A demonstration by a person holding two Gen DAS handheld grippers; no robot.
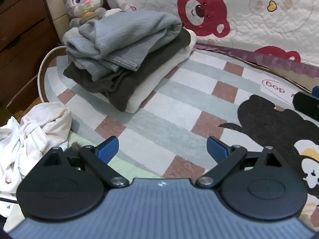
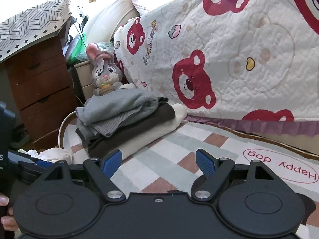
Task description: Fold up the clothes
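I am looking along the left claw (image 1: 162, 149), and its two blue fingers are standing spread wide with nothing between them, hovering over the checked rug (image 1: 179, 103) in the lower middle of the frame. The right claw (image 2: 158, 162) is likewise spread apart and pinching nothing, sitting low in the middle of its own frame above the same rug.

I am counting three folded garments in one stack: a grey sweater (image 1: 123, 39) lying on top, a dark brown piece (image 1: 119, 83) under it, and a cream piece (image 1: 147, 87) at the bottom. The stack is resting on the rug in the upper left of the left view, and in the middle left of the right view, well apart from both claws.

One crumpled white garment (image 1: 33, 135) is lying unfolded at the left edge of the left view, just beside the left claw's finger.

One plush rabbit (image 2: 104, 73) is sitting behind the stack, touching or nearly touching it; I cannot tell which. One wooden chest of drawers (image 2: 39, 91) is standing at the left. One bear-print quilt (image 2: 239, 59) is hanging down the bed across the upper right.
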